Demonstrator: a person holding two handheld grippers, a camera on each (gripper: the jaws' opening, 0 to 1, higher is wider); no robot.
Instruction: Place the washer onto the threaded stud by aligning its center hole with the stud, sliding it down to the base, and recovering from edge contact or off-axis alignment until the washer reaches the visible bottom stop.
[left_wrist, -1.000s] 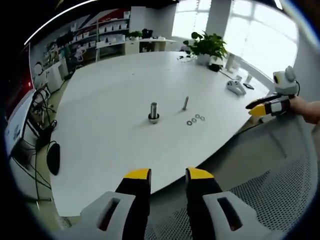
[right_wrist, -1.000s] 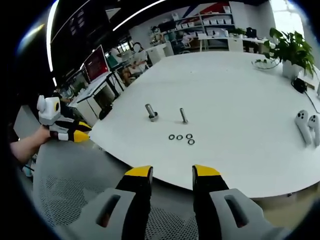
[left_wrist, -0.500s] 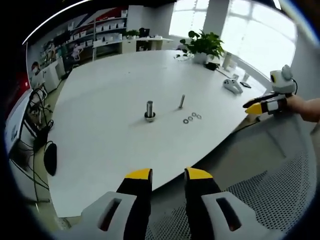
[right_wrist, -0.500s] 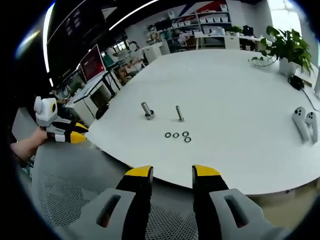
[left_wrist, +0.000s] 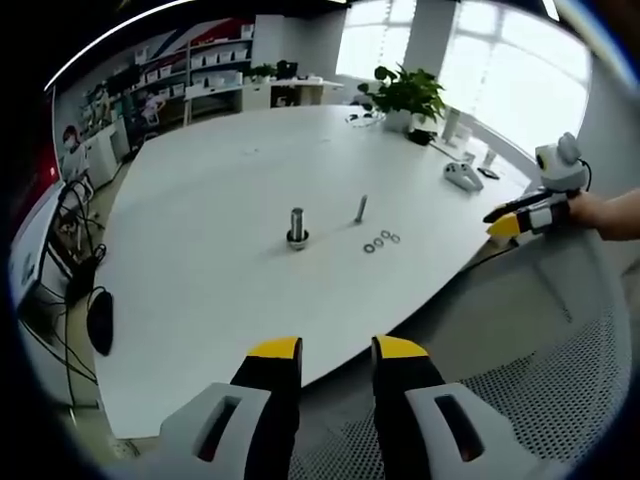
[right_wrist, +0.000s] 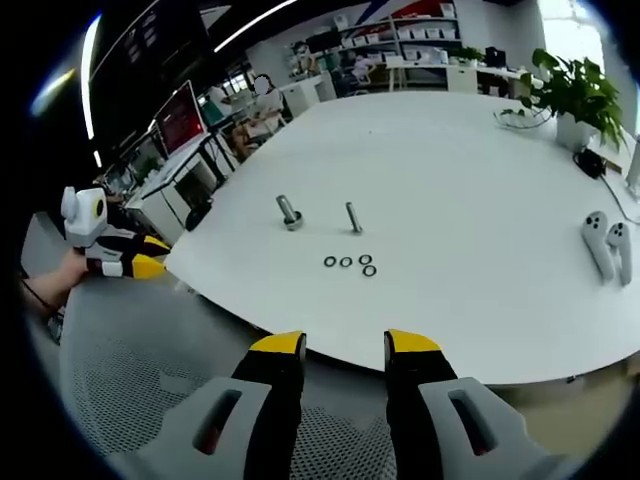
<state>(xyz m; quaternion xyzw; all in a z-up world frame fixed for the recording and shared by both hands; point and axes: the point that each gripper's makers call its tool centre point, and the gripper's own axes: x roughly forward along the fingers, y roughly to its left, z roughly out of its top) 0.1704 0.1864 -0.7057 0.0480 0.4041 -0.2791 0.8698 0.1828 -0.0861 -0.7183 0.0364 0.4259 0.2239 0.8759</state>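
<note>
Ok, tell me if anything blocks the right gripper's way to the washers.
Nothing visible does. The right gripper hangs open off the table's near edge, and only bare tabletop lies between it and the washers. The two studs stand beyond the washers.

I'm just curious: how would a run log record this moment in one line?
stage: pre-grasp | left gripper: open | right gripper: open | washers: on table
</note>
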